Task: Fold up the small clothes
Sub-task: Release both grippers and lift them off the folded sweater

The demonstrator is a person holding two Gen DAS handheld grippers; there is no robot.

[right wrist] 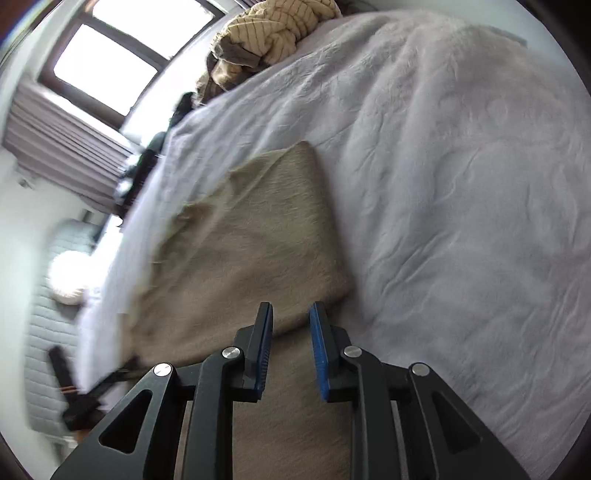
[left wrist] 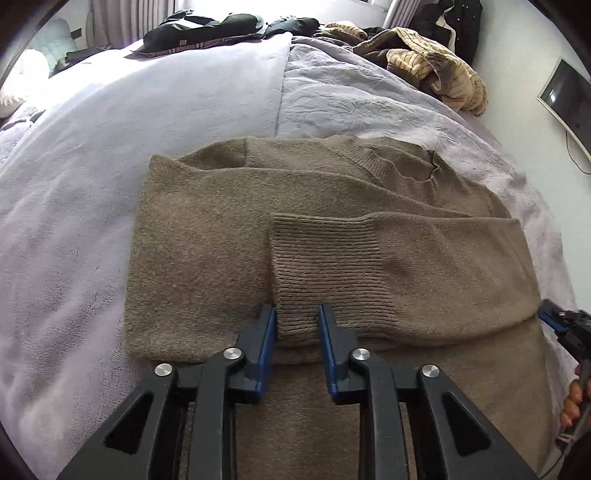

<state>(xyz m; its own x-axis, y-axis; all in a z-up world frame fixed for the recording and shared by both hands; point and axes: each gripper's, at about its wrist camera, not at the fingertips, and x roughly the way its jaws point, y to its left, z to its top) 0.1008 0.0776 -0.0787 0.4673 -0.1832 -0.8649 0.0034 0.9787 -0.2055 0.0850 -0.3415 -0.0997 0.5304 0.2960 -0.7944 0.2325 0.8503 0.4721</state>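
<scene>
Brown knitted sweater (left wrist: 229,236) on lilac bedspread (left wrist: 92,155), left gripper (left wrist: 297,314) pinching its ribbed cuff (left wrist: 325,273), right gripper (right wrist: 291,314) narrowly parted over the sweater edge, grip unclear

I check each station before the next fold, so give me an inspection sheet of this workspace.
Surface: bed with lilac blanket, rumpled.
Job's things: brown sweater flat, sleeves folded in, ribbed cuff on top.
Clutter: striped yellow garment; dark clothes.
Grippers: left gripper jaws shut on the cuff; right gripper jaws narrow over sweater edge, grip unclear.
Cables: thin cord under wall screen.
Surroundings: window, curtains.
</scene>
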